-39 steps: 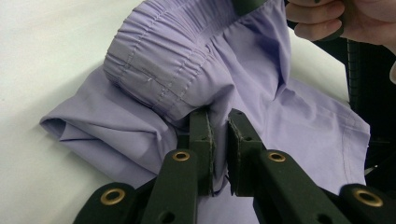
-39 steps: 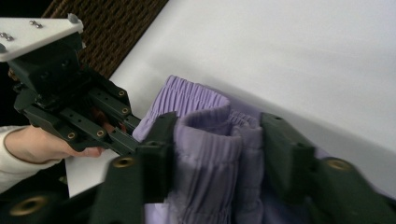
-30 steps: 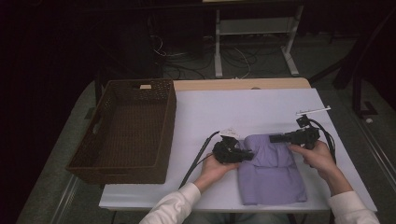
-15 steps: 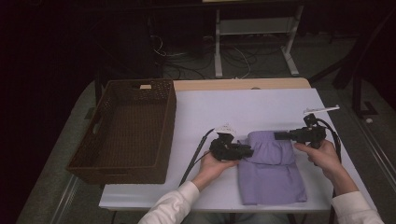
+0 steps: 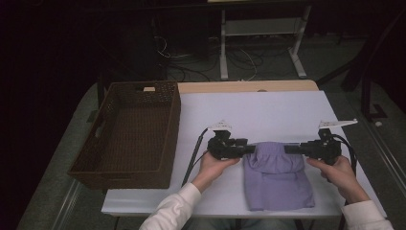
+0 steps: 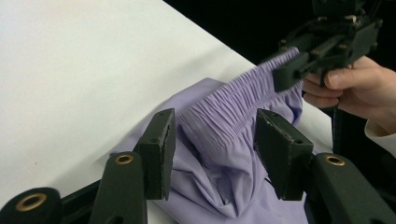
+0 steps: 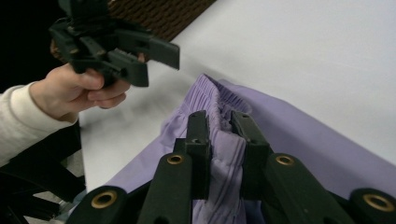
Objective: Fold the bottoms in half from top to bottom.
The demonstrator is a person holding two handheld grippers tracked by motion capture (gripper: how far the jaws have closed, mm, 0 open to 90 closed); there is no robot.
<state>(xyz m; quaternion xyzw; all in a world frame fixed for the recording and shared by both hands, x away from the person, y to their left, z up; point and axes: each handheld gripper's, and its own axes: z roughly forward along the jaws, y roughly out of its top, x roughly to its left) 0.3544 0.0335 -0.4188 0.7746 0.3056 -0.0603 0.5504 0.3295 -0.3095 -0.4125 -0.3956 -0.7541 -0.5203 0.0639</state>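
The right tool [image 7: 219,128] pinched the shorts' [image 5: 277,179] waistband; the left tool [image 6: 215,149] stood spread around it, right of the basket [image 5: 127,136].

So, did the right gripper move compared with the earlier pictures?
Yes. In the high view the right gripper has gone rightward, away from the basket, toward the table's right edge.

The high view looks forward and down from above the person's side of the table [image 5: 268,110], at a distance. The left gripper view looks closely along its own jaws, facing the right gripper [image 6: 299,70]. The right gripper view looks closely along its jaws, facing the left gripper [image 7: 161,63]. All three views share the purple garment [image 5: 277,175] [image 6: 219,126] [image 7: 289,126].
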